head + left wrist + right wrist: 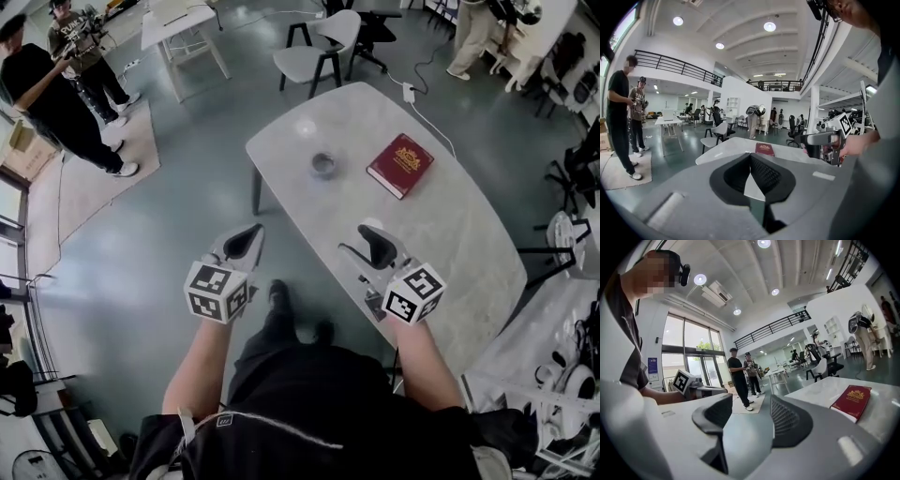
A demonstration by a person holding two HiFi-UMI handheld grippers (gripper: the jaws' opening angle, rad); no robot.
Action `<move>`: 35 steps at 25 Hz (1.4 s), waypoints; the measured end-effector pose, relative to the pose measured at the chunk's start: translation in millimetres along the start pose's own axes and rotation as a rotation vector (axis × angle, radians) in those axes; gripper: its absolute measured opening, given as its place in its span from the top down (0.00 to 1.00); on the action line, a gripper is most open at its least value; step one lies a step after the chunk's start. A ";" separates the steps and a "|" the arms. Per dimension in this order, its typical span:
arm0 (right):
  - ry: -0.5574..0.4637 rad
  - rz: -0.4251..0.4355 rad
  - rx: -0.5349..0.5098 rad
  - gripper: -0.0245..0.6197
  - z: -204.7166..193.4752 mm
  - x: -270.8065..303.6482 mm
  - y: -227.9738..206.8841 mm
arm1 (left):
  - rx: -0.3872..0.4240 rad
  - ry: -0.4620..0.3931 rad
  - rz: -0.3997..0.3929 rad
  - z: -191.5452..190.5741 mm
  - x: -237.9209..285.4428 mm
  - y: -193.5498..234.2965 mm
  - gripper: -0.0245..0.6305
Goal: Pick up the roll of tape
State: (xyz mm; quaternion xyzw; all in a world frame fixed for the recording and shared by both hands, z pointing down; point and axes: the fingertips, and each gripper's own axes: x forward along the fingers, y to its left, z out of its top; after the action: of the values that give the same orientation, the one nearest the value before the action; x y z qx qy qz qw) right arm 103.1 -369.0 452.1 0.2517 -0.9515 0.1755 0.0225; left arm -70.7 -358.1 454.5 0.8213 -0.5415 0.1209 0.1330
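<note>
The grey roll of tape (323, 165) lies flat on the white marble table (450, 234), towards its far left end. A red book (400, 165) lies to the right of the tape and also shows in the left gripper view (764, 149) and the right gripper view (851, 401). My left gripper (255, 230) hangs over the floor just off the table's left edge, its jaws (750, 155) shut tip to tip on nothing. My right gripper (361, 239) is over the table's near part, open and empty (747, 404). Both are well short of the tape, which neither gripper view shows.
A white charger (409, 92) with a cable sits at the table's far edge. A grey chair (323, 47) and a white desk (183, 28) stand beyond. Two people (66, 94) stand on a rug at the upper left. Clutter lines the right side.
</note>
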 end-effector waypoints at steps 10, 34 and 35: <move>0.088 -0.052 -0.034 0.58 29.1 143.8 -48.1 | 0.009 -0.081 -0.050 59.5 73.0 154.1 0.95; 0.348 -0.142 0.008 0.58 -0.3 301.2 -154.8 | -0.075 0.013 -0.160 42.8 195.7 286.7 0.95; 0.355 -0.143 0.013 0.58 -2.6 303.3 -161.6 | -0.080 0.019 -0.159 41.2 200.1 286.2 0.95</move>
State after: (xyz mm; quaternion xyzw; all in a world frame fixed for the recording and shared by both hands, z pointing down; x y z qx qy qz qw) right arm -82.9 -642.2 546.4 0.2841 -0.9110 0.2212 0.2010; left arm -255.3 -652.3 509.7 0.8546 -0.4777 0.0959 0.1798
